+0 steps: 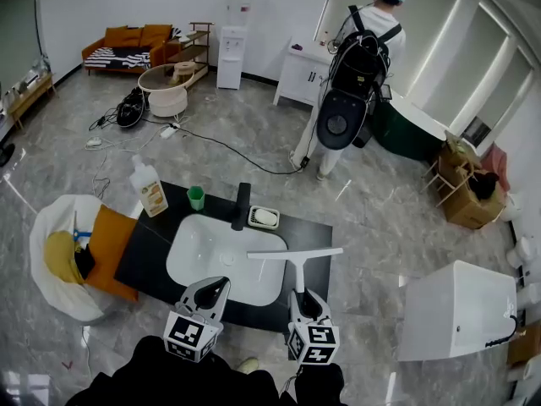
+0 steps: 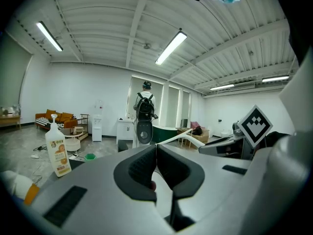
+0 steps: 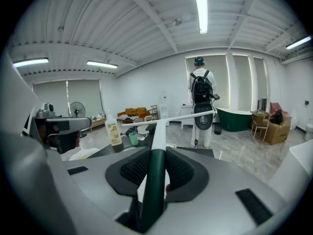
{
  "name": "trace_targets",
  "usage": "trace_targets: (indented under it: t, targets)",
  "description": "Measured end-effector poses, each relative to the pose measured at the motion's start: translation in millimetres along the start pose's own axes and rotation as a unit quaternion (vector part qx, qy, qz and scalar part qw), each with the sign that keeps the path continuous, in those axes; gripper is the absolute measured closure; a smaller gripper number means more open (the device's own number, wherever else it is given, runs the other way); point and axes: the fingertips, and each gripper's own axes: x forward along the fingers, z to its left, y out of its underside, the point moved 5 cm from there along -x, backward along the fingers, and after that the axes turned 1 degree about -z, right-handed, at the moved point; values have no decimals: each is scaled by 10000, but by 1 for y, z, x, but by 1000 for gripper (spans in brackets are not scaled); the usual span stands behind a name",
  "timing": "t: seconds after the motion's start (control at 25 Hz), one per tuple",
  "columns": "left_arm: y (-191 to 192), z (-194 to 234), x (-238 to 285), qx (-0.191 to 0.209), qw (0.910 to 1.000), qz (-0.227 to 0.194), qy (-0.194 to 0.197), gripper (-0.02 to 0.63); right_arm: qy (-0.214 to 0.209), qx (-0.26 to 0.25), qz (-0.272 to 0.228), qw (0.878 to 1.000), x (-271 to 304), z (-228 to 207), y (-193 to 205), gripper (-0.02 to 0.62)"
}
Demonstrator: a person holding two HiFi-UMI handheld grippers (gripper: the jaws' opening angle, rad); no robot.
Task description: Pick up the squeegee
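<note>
My right gripper (image 3: 154,170) points forward and a little downward, its ribbed dark jaws clamped on the round, dark green handle of the squeegee (image 1: 296,255). Farther out the handle turns white and ends in a long, thin white blade, a T shape held in the air above the smooth white sink (image 1: 181,242). My left gripper (image 2: 156,161) sits beside it, nearly level, jaws pressed together on nothing. The sink is set in a matte black tabletop (image 1: 308,228), where a plastic soap bottle (image 1: 149,188) and a green cup (image 1: 196,197) stand at the far edge.

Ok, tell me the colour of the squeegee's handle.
Dark green low on the handle, white toward the blade; clearest in the right gripper view.
</note>
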Motion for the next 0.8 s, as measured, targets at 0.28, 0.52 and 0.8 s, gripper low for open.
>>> trace_targets:
  t: [0.28, 0.52, 0.8]
  targets:
    - [-11, -26, -28, 92, 9998, -120, -120, 581, 18, -177, -661, 9977, -51, 2, -11, 485]
    - [-11, -46, -46, 180, 9995, -210, -175, 581, 65, -279, -1157, 9929, -85, 1, -9, 483]
    - [-10, -66, -60, 216, 9993, -209, -211, 581, 60, -285, -1538, 9877, -116, 2, -3, 483]
